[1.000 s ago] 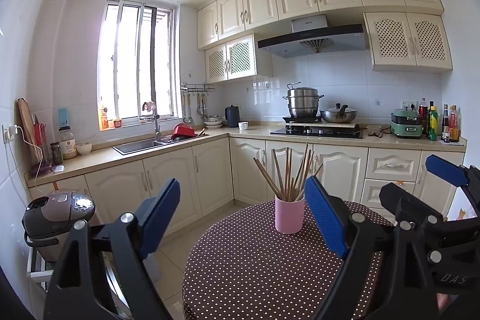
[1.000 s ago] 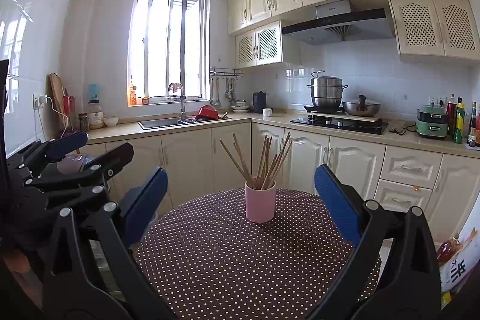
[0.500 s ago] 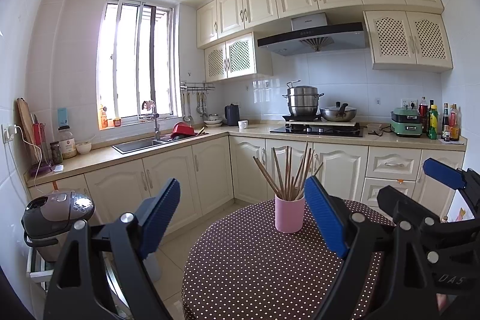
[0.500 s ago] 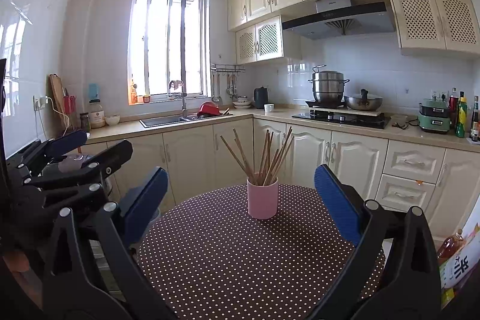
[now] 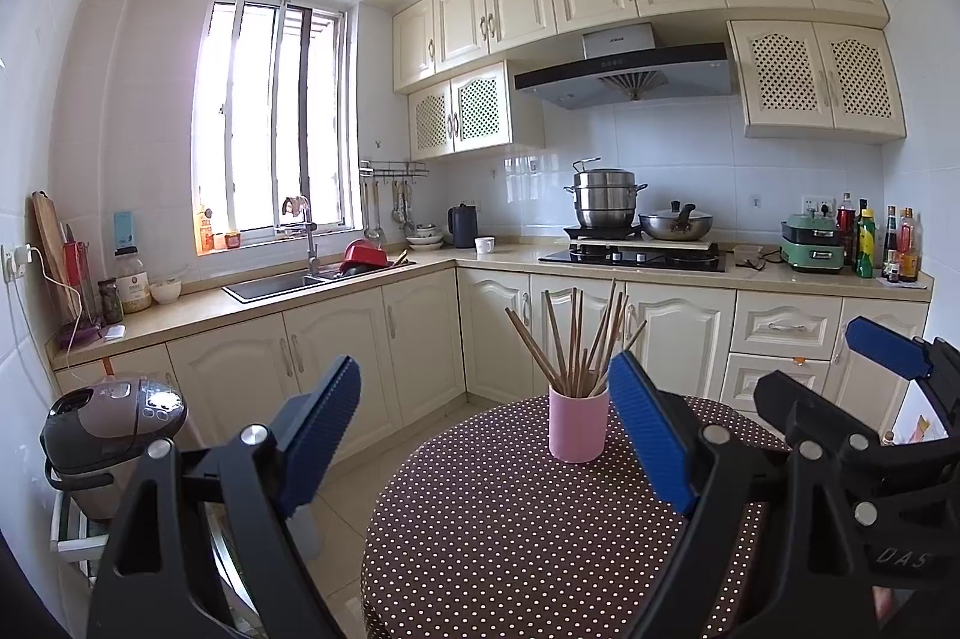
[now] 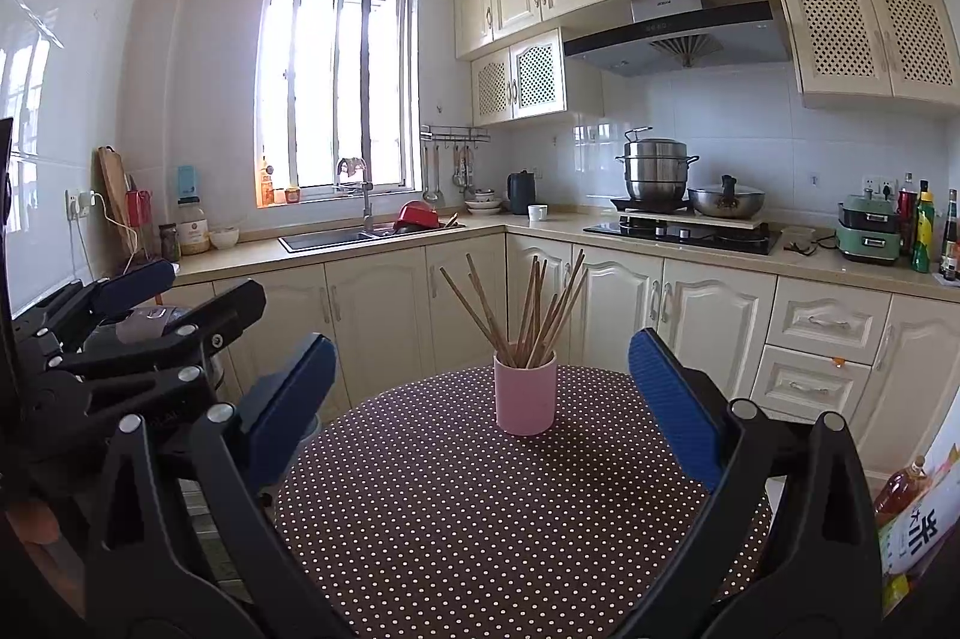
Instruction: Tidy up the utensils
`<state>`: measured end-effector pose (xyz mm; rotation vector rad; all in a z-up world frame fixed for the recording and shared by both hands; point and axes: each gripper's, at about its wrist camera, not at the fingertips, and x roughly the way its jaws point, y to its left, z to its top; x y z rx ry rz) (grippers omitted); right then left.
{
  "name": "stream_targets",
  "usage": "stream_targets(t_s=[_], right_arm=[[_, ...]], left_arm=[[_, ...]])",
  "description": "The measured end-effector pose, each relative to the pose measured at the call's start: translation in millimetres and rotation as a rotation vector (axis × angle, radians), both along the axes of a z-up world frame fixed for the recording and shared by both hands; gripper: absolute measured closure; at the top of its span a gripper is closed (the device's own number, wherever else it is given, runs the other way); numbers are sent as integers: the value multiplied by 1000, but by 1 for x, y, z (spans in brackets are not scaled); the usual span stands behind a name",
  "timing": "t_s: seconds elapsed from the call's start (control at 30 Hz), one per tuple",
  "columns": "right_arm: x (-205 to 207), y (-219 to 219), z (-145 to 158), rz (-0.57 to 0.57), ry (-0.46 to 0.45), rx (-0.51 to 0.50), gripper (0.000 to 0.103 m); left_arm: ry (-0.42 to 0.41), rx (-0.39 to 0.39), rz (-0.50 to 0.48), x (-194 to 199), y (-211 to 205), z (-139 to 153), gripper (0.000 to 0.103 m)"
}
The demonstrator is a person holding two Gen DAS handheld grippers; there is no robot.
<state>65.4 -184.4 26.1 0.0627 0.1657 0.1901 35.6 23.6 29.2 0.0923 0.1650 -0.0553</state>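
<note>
A pink cup [image 5: 577,423] holding several wooden chopsticks [image 5: 579,339] stands upright on a round table with a brown polka-dot cloth [image 5: 510,531]. The cup [image 6: 525,393], chopsticks [image 6: 528,315] and cloth [image 6: 480,519] also show in the right wrist view. My left gripper [image 5: 486,435] is open and empty, held short of the cup. My right gripper [image 6: 480,399] is open and empty, also short of the cup. In the left wrist view the right gripper [image 5: 852,393] sits at the right edge. In the right wrist view the left gripper [image 6: 162,303] sits at the left.
A rice cooker [image 5: 111,429] stands on a rack left of the table. Kitchen counters with a sink [image 5: 282,285], a stove with pots [image 5: 630,231] and bottles [image 5: 870,243] run behind. A printed bag [image 6: 918,519] stands right of the table.
The right wrist view has tilted up slightly, so the cup sits a little lower in it. The left view is nearly unchanged. Both grippers stay open.
</note>
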Motion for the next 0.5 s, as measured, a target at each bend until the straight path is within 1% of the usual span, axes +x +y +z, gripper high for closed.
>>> stream_targets(t_s=[0.5], right_arm=[[3, -2, -4, -1, 10, 2, 7]], left_arm=[[18, -6, -3, 6, -2, -6, 20]])
